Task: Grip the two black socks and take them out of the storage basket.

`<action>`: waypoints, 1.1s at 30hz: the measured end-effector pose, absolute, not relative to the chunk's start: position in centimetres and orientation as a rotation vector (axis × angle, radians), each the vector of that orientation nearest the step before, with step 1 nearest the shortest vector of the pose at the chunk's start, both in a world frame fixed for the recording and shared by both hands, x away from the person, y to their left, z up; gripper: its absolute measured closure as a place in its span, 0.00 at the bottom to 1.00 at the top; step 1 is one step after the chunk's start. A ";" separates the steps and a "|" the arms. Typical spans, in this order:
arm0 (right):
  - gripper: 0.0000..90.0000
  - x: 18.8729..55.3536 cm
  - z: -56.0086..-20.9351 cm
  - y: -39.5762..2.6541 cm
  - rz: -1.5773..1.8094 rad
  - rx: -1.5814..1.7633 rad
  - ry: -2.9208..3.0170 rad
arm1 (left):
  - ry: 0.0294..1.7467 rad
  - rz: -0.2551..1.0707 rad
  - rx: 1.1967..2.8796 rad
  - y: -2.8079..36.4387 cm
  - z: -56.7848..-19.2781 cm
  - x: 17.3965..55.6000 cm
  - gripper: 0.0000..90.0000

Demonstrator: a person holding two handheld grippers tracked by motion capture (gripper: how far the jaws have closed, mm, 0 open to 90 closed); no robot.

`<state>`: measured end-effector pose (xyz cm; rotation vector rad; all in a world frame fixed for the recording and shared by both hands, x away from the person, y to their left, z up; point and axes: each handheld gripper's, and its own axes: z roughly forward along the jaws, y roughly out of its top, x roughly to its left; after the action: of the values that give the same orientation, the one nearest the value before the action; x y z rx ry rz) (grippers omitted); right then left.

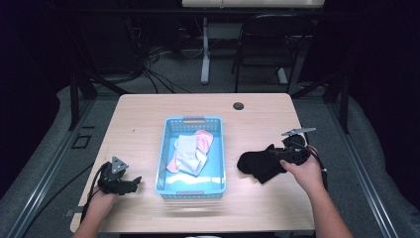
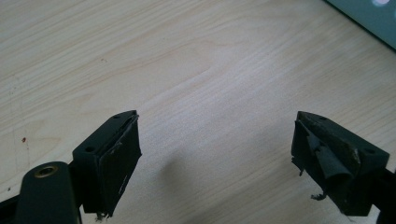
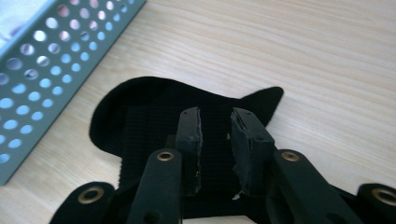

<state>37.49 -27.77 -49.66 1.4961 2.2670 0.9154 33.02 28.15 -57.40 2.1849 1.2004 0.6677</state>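
Pale wood-grain table [image 1: 148,124] spans the middle of the high view, with grey floor around it and dark space beyond. At the lower left of that frame the person's left hand holds the left gripper [image 1: 130,184] low over bare wood, just beside the basket's near left corner; in the left gripper view its jaws stand wide apart with nothing but wood grain between them. At the lower right, the right hand [image 1: 304,171] holds the right gripper [image 1: 270,152] over a black sock [image 1: 257,166] that lies flat on the table, to the right of the basket and apart from it. In the right gripper view the right gripper [image 3: 215,126] shows its jaws a narrow gap apart, directly over the dark ribbed cloth of the sock [image 3: 140,109]; whether the pads pinch the fabric cannot be told. Centre frame in the high view sits a light blue perforated basket [image 1: 168,148], holding a white sock [image 1: 187,153] laid over a pink sock [image 1: 204,140]. Farther up, near the table's far edge, is a small round cable hole [image 1: 238,106]. Beyond the table, at the top of the frame, stand a black chair [image 1: 267,44] and a white desk leg [image 1: 205,49] among loose cables.
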 end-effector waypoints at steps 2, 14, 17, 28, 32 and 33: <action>0.80 37.4 -49.4 -27.3 0.923 1.478 2.279 | 1.201 0.668 2.185 28.2 -57.4 33.0 0.17; 0.77 36.3 -48.2 -23.4 0.981 1.326 2.340 | 1.198 0.670 2.184 28.2 -57.3 33.0 0.17; 0.76 35.9 -48.2 -22.4 0.992 1.298 2.349 | 1.198 0.669 2.183 28.2 -57.3 33.0 0.17; 0.73 34.4 -49.0 -20.3 0.991 1.224 2.342 | 1.197 0.669 2.182 28.2 -57.3 33.0 0.17; 0.73 33.8 -49.9 -20.2 1.022 1.237 2.340 | 1.197 0.669 2.182 28.2 -57.3 33.0 0.17; 0.73 33.7 -50.1 -20.2 1.027 1.239 2.335 | 1.197 0.669 2.182 28.2 -57.3 33.0 0.17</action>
<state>33.70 -20.19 -50.09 1.2392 2.3351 1.0274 32.98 28.18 -57.33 2.1821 1.1967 0.6690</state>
